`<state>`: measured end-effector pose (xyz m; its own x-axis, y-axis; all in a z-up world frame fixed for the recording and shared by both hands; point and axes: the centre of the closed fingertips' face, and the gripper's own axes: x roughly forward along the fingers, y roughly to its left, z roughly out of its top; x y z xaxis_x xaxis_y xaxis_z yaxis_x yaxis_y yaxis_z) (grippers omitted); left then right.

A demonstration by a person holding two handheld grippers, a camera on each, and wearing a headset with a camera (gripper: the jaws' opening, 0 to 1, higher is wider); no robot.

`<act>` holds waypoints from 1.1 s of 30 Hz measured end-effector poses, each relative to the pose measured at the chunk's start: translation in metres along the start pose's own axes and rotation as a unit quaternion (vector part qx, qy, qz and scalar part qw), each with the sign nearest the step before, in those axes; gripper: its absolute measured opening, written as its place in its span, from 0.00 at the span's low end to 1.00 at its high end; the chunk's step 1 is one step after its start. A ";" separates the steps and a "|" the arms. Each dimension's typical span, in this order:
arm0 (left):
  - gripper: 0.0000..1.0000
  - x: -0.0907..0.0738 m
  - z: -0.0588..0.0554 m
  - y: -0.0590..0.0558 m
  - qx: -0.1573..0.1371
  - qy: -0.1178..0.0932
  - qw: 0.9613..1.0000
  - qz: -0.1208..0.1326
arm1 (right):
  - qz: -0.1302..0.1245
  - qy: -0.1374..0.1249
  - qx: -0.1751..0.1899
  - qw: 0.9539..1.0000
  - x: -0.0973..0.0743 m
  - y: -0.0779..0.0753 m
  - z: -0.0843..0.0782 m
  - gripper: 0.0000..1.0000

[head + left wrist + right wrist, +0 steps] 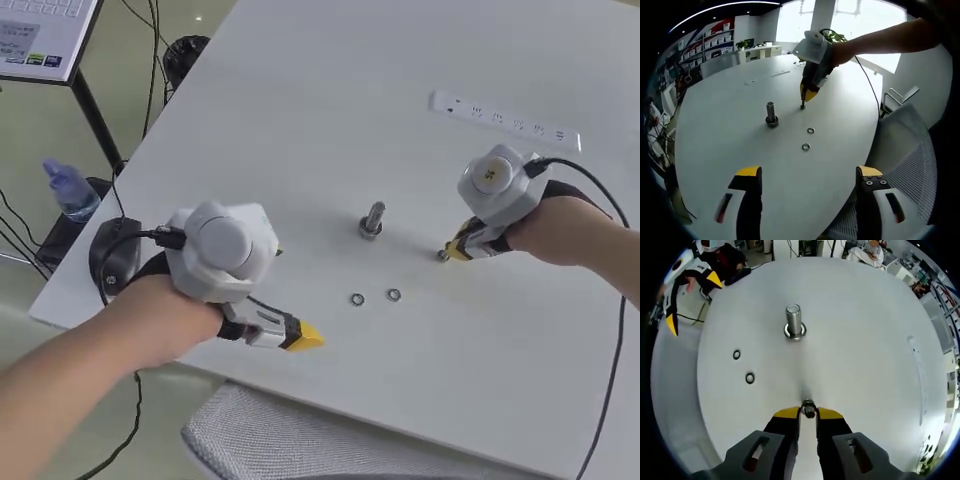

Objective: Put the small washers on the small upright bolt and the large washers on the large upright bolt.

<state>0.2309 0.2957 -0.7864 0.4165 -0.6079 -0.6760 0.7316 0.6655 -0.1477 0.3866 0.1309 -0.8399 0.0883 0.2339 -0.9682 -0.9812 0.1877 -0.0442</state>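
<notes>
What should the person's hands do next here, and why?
Probably reach the left claw forward to the nearer washer and close on it. That claw is open and empty, this and the other washer lie loose on the table near the large bolt, and the right claw is shut on the small bolt.

Place: open-plan office or lab workroom
Table: large white oval meeting table [330, 100] with a power strip [505, 120]
Seating: mesh office chair [905, 150]
Surroundings: laptop [40, 35] on a stand, stocked shelves [715, 40], bright windows [860, 20]
</notes>
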 end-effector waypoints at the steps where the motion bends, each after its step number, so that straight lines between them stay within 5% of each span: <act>1: 0.76 0.000 -0.001 0.000 -0.001 0.001 1.000 -0.001 | 0.001 0.000 -0.001 1.000 0.001 0.000 0.000 0.13; 33: 0.74 -0.002 -0.008 0.004 -0.009 0.008 1.000 0.000 | 0.002 0.008 -0.002 1.000 0.019 0.001 -0.005 0.13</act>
<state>0.2287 0.3034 -0.7918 0.4086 -0.6005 -0.6873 0.7215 0.6737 -0.1598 0.3867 0.1309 -0.8597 0.0825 0.2187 -0.9723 -0.9823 0.1824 -0.0423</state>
